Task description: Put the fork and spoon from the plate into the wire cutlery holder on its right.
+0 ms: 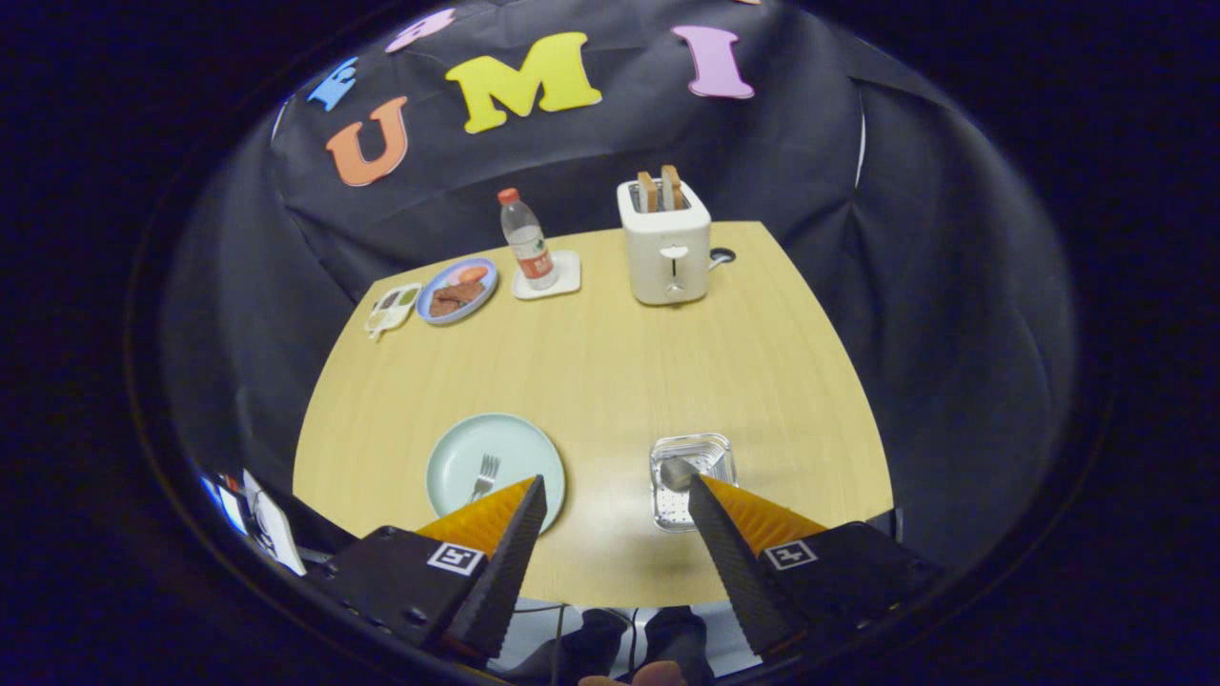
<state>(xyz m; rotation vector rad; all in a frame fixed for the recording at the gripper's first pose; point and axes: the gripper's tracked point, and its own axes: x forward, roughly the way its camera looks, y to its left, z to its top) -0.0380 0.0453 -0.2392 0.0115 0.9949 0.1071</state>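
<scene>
We find the tool (615, 495) held high above the near edge of the worktop (610, 372), its two fingers spread wide apart and grasping nothing. Just ahead of the left finger lies the pale plate (457, 453), partly covered by that fingertip, with the fork (484, 476) resting on it. The fork's tines point away from us and its handle runs back toward the left finger, so its long axis lies roughly along our line of approach, slightly tilted to the left. Just ahead of the right finger, to the right of the plate, stands the wire cutlery holder (693, 481), and a spoon (679, 473) already shows at it, its bowl at the holder's near left side beside the right fingertip. We judge the spoon step done and the fork still outstanding. The fork lies ahead and to the left of the midline between the fingers, so the coming move, in our judgement, calls for a shift left and a descent, with the fingers closing across the handle. Farther off we note a toaster (665, 250) holding two slices, a water bottle (526, 240) on a coaster, a plate of food (457, 291) and a small sauce dish (393, 309).
</scene>
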